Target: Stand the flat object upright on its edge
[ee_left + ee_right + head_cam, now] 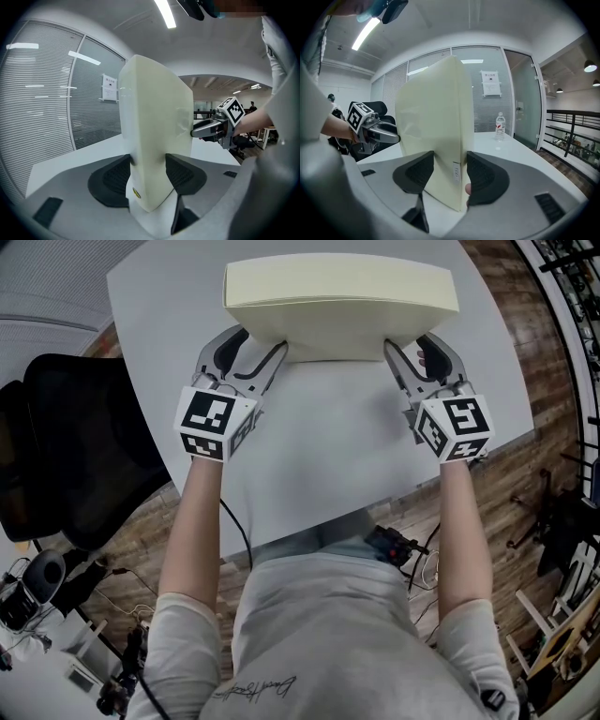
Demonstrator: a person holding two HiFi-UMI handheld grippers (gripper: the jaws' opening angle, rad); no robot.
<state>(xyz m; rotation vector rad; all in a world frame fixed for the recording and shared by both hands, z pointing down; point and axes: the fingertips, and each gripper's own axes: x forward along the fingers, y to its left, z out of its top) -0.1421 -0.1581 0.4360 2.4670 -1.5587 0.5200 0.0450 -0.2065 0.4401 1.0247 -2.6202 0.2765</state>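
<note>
Two grippers clamp the cream slab (342, 296) at the top centre of the head view. The left gripper (260, 343) pinches its left end and the right gripper (411, 343) its right end, pads pressed against both sides. The slab rises upright over the grey table (328, 456), its long axis running left to right and a narrow edge facing each gripper's camera.

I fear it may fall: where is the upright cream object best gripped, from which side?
Grip the cream object at both lower corners from the near side, jaws across its thickness, as the left gripper and right gripper do; tall and narrow-based, it likely needs two spaced holds.
</note>
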